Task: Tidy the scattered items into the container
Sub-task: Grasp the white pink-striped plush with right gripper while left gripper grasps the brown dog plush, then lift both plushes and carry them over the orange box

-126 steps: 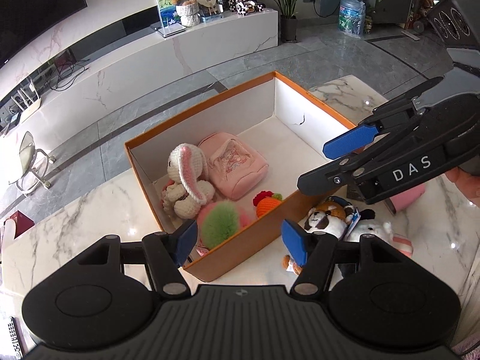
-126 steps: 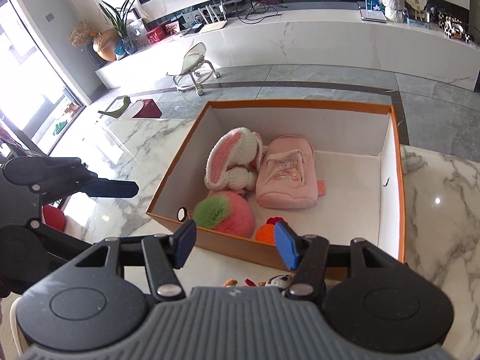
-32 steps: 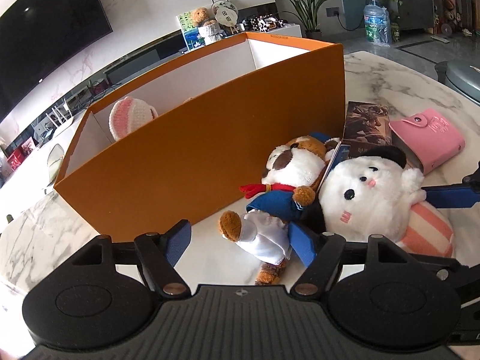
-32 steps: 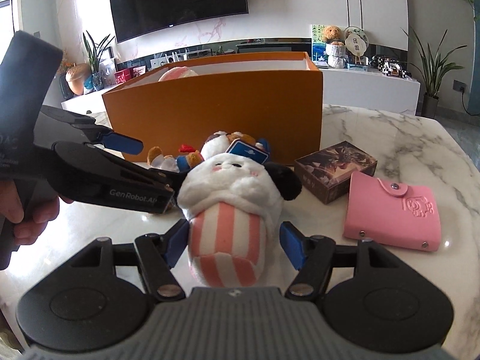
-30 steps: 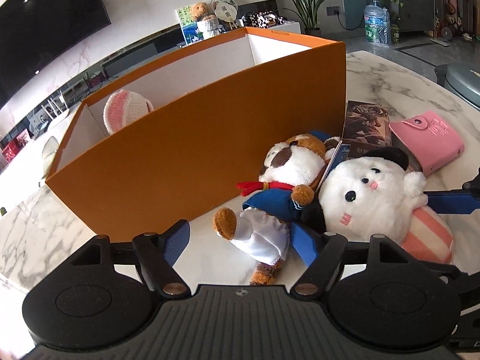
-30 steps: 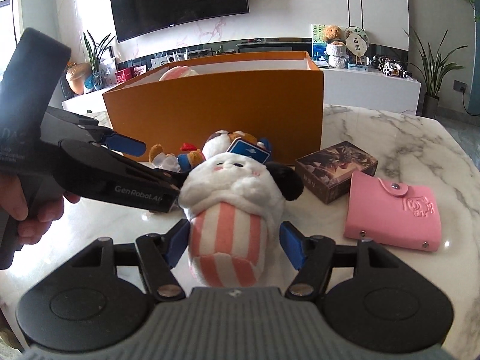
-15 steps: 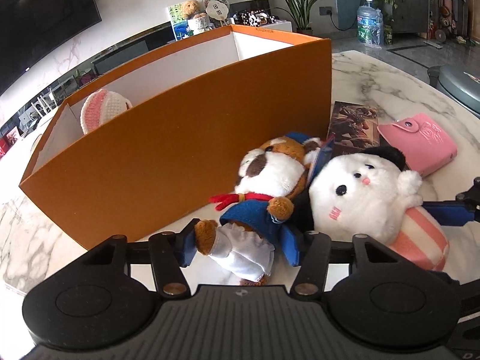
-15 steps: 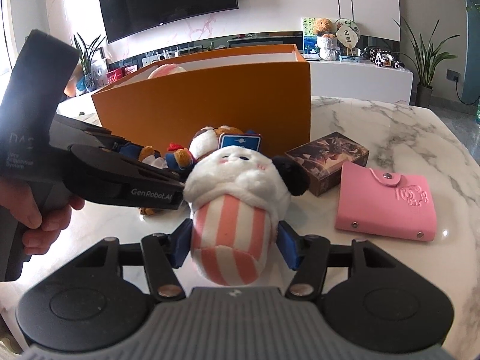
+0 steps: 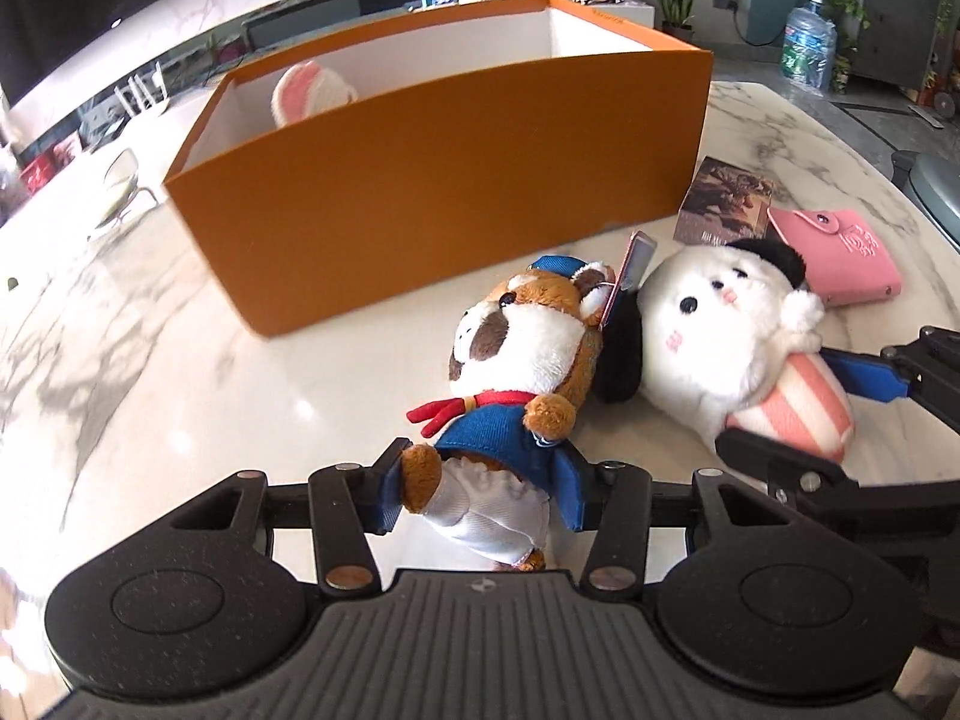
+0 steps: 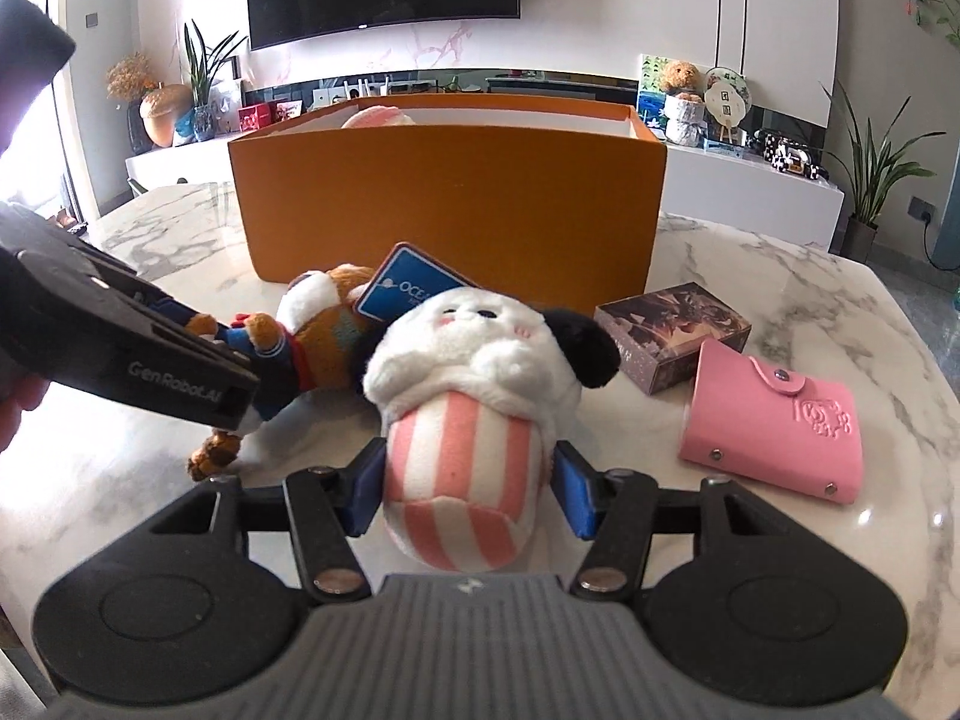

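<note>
An orange box (image 9: 450, 198) (image 10: 450, 204) stands on the marble table, with a pink-eared bunny (image 9: 312, 87) showing over its rim. In front of it lie a brown-and-white dog plush (image 9: 522, 360) (image 10: 324, 330) in a blue coat and a white plush (image 9: 720, 324) (image 10: 474, 372) with a pink-striped body. My left gripper (image 9: 477, 498) (image 10: 240, 384) is shut on the dog plush's legs and coat. My right gripper (image 10: 468, 495) (image 9: 822, 414) is shut on the white plush's striped body, a pad pressing each side.
A dark printed card box (image 9: 729, 204) (image 10: 672, 330) and a pink snap wallet (image 9: 840, 252) (image 10: 774, 420) lie to the right of the plush toys. A blue tag (image 10: 408, 291) sticks up from the dog plush. A hand (image 10: 12, 402) holds the left gripper at the left edge.
Both grippers came down from above the box to the two plush toys. Their fingers then narrowed onto the toys, and the left view has drawn back from the box.
</note>
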### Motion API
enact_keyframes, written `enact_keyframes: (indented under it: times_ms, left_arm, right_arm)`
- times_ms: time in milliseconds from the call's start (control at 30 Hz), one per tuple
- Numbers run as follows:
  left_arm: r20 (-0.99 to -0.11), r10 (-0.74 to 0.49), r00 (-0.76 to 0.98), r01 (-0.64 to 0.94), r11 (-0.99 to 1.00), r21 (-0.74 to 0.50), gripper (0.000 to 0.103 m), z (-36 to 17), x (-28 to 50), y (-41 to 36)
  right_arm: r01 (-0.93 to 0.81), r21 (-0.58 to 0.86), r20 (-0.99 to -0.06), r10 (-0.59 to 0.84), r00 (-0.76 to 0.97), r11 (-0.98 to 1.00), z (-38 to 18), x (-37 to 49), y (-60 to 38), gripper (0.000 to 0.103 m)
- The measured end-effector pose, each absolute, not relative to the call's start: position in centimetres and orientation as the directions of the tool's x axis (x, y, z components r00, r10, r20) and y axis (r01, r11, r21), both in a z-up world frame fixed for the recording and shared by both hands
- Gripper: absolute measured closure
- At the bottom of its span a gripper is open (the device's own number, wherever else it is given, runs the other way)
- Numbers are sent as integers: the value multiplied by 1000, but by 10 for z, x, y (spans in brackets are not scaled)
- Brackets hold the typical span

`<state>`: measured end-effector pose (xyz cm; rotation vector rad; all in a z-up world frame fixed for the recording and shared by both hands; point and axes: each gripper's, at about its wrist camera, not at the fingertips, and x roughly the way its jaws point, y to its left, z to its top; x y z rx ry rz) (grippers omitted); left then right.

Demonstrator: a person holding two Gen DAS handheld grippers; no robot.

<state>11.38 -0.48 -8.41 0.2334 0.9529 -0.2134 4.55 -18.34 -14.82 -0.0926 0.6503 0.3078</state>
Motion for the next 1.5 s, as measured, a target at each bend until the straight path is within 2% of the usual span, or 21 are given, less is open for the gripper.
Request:
enact_keyframes:
  times_ms: [333,467,567,700,767,833,867,900,1100,1500]
  left_arm:
    - [-832,-71,550,317,940,129,45,-81,70,-1]
    - [-804,-63,592,338,924,177,39,-82,60,-7]
    - [-768,-76,636,362,908,210,30,-81,58,-14]
    - [-745,-88,661,387,891,238,28,-86,61,-24]
    - [-746,-89,660,393,887,242,33,-90,64,-29]
    - [-769,-94,633,398,891,219,44,-97,67,-29]
    - [-772,-96,628,397,893,212,55,-99,67,-28]
    - [-773,-96,627,394,896,208,57,-101,66,-27]
    - [-753,-143,643,377,914,149,61,-88,62,-16]
    - [-701,-200,685,340,938,64,62,-48,59,-3]
  right_arm:
    - [-311,19,-650,248,718,950,-144,21,-183,42]
    - [-303,14,-661,236,712,953,-143,12,-182,41]
    - [-292,5,-658,223,719,957,-143,10,-179,39]
    - [-291,-2,-654,219,724,957,-146,10,-178,39]
    - [-287,0,-650,218,728,958,-147,9,-178,40]
    - [-284,3,-648,218,729,959,-147,8,-179,40]
    - [-283,6,-648,219,729,959,-147,8,-179,40]
    - [-281,8,-648,219,729,960,-147,8,-179,41]
    - [-266,27,-650,219,728,964,-145,6,-179,44]
    - [-201,129,-604,237,761,971,-119,-2,-188,45]
